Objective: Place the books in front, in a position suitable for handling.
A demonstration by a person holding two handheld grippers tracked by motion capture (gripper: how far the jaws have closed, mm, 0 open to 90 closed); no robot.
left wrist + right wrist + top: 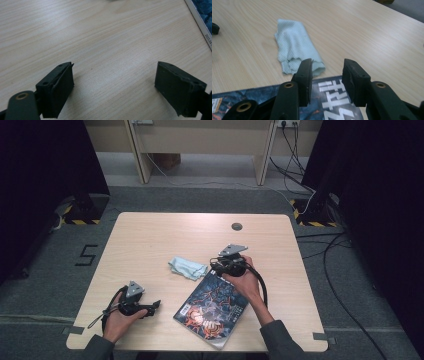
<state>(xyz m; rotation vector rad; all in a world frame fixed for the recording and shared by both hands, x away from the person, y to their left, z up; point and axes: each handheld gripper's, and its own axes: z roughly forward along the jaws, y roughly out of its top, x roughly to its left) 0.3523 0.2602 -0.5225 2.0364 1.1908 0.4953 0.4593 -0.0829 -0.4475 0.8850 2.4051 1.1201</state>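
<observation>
I find the right gripper half-open and empty over the magazine's upper corner at frame centre; the cloth lies just left, nearer it than the left gripper, which stands wide apart and empty.

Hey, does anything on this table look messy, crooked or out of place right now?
Only small things: the pale blue cloth lies crumpled mid-table, and the magazine sits askew to the table edges, one corner at the front edge. Nothing looks spilled or damaged.

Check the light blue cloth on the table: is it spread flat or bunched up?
Bunched up. The cloth lies folded over itself in a rumpled roll with layered edges at its near end, beside the magazine, on the table.
</observation>
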